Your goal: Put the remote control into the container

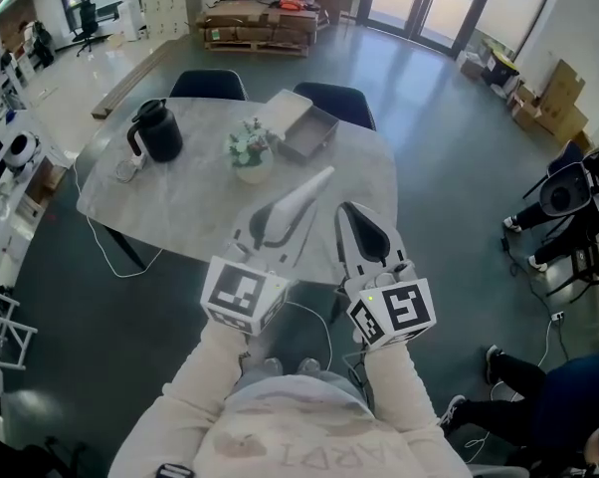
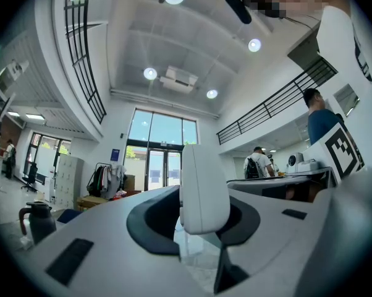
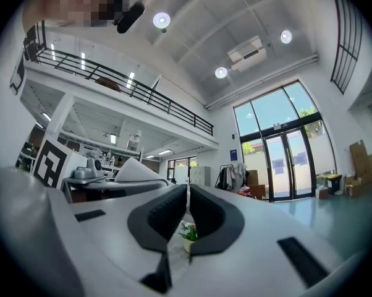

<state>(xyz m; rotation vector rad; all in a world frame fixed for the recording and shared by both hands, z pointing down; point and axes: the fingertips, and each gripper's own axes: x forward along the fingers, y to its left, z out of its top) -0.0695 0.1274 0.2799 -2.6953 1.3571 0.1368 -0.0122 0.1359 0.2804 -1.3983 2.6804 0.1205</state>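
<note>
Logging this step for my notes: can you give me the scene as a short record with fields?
left gripper: shut on the white remote control, held above the near side of the table
right gripper: shut, nothing between its jaws, beside the left one
container: grey, open-topped, on the far side of the table
other items: black jug; potted plant beside the container
task state: remote gripped, not yet in the container
</note>
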